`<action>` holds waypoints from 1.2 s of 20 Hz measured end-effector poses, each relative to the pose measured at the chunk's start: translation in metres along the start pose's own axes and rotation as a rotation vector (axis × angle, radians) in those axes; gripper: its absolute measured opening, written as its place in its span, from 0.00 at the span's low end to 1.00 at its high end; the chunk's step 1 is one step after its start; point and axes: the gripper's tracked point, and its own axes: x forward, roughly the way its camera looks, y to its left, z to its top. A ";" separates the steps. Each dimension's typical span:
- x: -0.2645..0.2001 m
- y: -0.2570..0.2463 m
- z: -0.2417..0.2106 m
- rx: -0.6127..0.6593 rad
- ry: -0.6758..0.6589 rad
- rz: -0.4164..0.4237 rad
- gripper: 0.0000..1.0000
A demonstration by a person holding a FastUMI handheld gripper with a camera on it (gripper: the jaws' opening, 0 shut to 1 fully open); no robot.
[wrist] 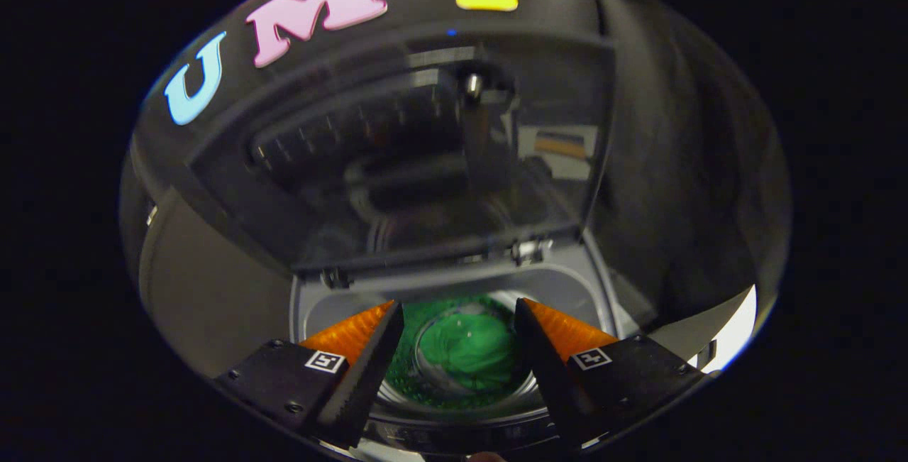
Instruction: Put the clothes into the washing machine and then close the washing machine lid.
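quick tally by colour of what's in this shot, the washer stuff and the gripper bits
green: 1, the clothes lying in the drum, seen between the open fingers
orange: 2, the pads on the gripper fingers
dark grey: 2, the washing machine body and its raised lid
total: 5

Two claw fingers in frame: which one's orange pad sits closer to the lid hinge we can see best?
The right-hand finger of the open claw: its tip lies just below the metal hinge of the raised lid. Green clothes sit between the fingers, in the drum.
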 end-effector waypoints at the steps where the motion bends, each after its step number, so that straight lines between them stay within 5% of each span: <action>1: -0.014 0.007 0.027 0.001 -0.068 0.022 0.99; 5: -0.070 0.058 0.153 -0.005 -0.391 0.154 0.99; 8: -0.055 0.091 0.211 -0.071 -0.426 0.170 0.99; 12: 0.020 0.097 0.195 -0.198 -0.235 0.093 0.99; 24: -0.024 0.090 0.157 -0.195 -0.224 0.080 1.00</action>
